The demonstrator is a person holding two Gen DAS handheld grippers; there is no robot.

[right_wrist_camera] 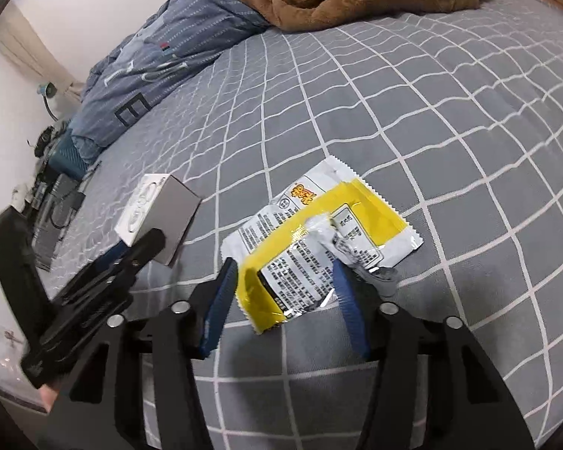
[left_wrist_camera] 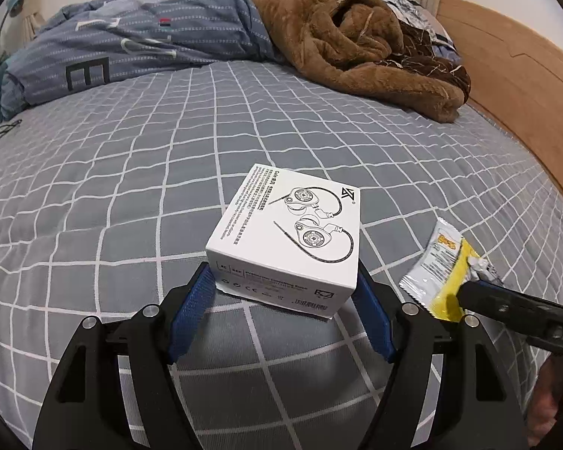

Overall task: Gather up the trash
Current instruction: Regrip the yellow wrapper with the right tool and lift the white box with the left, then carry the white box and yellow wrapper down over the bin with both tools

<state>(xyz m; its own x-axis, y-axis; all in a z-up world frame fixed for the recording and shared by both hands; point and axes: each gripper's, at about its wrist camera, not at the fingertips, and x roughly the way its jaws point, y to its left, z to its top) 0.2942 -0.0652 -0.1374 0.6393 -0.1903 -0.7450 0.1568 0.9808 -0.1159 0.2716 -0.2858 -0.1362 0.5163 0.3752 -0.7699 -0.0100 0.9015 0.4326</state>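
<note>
Blue-padded fingers of the left gripper fill the bottom of the left wrist view, spread around the near end of a white earphone box on the grey checked bedsheet. Both pads sit against the box's side walls, so I judge this a grip on the box, though real pressure is hard to confirm.

Over at four o'clock from the box lies a yellow-and-silver snack wrapper, flat on the sheet. The right gripper straddles its near edge, jaws parted, one pad at the wrapper's eight o'clock corner, the other at its five o'clock side beside a crumpled silver scrap. Nothing pinched there yet, by my reading.

To do this well, the right jaws want to drop low and catch the raised yellow fold, not skate over flat foil; thin film slips and the soft mattress gives way under a push. The box should lift level so it does not pivot out of the pads.

Hard to tell: whether the scrap belongs to the wrapper or lies loose. No bin shows anywhere. A brown fleece blanket and blue duvet heap at twelve o'clock; clutter at nine o'clock off the bed edge is too blurred to name.
</note>
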